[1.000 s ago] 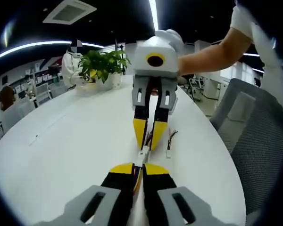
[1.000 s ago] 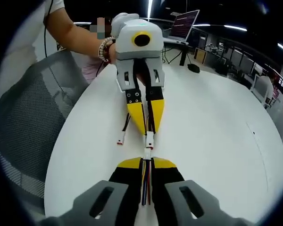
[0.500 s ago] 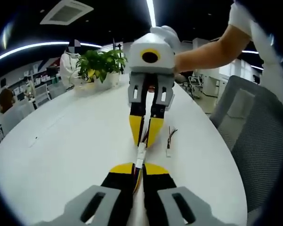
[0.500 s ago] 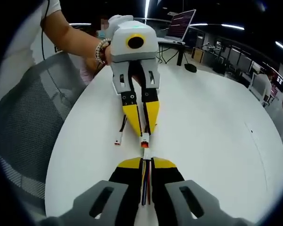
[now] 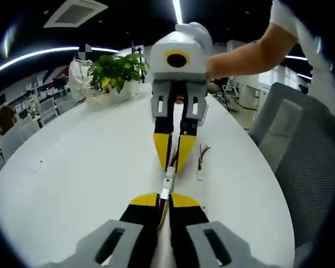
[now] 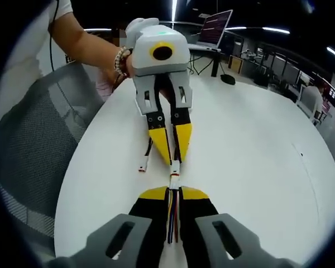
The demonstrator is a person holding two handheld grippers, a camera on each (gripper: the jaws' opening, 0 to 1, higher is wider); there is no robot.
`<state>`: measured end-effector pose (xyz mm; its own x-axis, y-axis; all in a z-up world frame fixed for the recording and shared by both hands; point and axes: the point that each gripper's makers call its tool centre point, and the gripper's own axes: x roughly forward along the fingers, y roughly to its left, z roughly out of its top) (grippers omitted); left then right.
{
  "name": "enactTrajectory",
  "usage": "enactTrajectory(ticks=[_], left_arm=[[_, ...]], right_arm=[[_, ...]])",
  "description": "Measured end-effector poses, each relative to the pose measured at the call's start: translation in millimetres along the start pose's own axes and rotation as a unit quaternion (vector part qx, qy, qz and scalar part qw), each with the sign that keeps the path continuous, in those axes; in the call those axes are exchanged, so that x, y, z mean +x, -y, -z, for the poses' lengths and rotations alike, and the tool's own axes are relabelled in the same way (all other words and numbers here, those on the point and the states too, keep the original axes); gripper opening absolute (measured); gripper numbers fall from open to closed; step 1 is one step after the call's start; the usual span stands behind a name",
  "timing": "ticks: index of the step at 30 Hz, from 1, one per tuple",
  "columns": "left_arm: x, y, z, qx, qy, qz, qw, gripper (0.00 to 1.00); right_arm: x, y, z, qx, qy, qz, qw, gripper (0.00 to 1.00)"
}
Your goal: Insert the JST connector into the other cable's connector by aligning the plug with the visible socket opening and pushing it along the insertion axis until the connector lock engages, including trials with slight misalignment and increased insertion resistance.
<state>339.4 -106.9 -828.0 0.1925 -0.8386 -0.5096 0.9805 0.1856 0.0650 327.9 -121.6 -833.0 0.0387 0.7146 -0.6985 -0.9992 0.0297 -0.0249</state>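
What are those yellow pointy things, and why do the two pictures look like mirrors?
They are grabbing tools, one in each of a person's hands, and each carries a camera. So the left gripper sees the right gripper facing it, and the other way round. Each pinches a thin bundle of coloured wires ending in a little white plug. The two plugs meet tip to tip over a white table. A spare cable lies beside them, and a potted plant stands further back.
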Motion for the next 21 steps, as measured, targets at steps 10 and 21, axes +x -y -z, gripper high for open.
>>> enactTrajectory(ticks=[10,21], left_arm=[[0.7,0.9,0.4,0.006,-0.006,0.003,1.0,0.0],[1.7,0.3,4.5,0.021,-0.024,0.006,0.9995,0.0]], right_arm=[[3.2,-0.8,4.0,0.002,-0.01,-0.008,0.9999,0.03],[9.3,-0.1,6.8,-0.016,-0.04,-0.017,0.9989,0.03]])
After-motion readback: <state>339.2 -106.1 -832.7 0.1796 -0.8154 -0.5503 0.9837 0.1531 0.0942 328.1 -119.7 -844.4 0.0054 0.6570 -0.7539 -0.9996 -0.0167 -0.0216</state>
